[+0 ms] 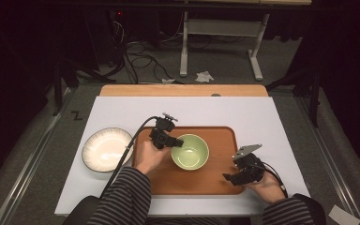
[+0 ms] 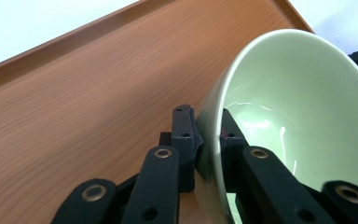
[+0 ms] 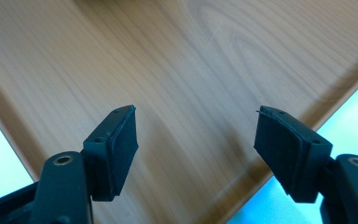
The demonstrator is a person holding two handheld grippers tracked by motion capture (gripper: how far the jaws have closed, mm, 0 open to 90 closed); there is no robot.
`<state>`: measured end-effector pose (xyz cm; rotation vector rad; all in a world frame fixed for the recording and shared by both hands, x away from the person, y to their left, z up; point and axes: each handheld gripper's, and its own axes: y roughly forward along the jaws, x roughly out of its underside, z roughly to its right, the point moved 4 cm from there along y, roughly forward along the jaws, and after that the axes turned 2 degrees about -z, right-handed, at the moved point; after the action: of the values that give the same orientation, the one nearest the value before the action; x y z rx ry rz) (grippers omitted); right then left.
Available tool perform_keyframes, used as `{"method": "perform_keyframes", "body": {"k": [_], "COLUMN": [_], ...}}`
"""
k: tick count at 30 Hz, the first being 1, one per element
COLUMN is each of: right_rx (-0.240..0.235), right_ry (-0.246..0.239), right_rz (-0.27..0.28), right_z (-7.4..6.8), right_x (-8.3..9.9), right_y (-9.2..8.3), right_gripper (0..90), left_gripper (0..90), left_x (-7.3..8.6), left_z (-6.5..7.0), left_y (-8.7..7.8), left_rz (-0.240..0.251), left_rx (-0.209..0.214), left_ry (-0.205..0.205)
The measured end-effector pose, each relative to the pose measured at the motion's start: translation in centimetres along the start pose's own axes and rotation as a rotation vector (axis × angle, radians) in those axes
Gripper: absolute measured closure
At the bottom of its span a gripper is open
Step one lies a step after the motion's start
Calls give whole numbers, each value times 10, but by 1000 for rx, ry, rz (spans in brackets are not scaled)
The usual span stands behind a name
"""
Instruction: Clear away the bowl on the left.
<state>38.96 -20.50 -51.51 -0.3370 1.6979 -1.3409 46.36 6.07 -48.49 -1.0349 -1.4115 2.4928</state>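
A white board (image 1: 122, 105) is laid over the table, and a wooden tray (image 1: 215, 183) is set on it. A green bowl (image 1: 191, 152) is stood on the tray, with a white plate (image 1: 104, 149) well apart on the board, behind the left fingers.

The step in hand is judged to be the carrying of the bowl. Its rim is clamped by the left gripper (image 2: 208, 135): one finger (image 2: 184, 140) is pressed outside the wall, the other inside, the gap narrow. A steady lift without tipping is called for next.

The right gripper (image 3: 196, 140) is held wide, nothing between its fingers; bare tray is seen beneath them.
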Motion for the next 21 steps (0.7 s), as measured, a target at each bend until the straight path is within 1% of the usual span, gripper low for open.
{"method": "perform_keyframes", "body": {"k": [3,6,11,18,21], "right_rx": [-2,-4,-3,-4,-4], "right_ry": [-1,-3,-2,-5,-8], "right_rz": [0,-7,0,-7,-3], "right_z": [-1,-1,-1,-1,-1], "right_x": [0,0,0,0,0], "right_y": [0,0,0,1,1], "right_gripper": [315,315,315,315,315], "left_gripper": [821,821,820,817,817], "left_x": [-2,-3,-2,-3,-3], "left_z": [1,0,-5,-8,-9], "left_y": [6,12,20,23,24], "left_rz": [-3,-6,-18,-17,-19], "left_rx": [3,5,-7,6,8], "left_ry": [-2,-15,-31,-51,-50]}}
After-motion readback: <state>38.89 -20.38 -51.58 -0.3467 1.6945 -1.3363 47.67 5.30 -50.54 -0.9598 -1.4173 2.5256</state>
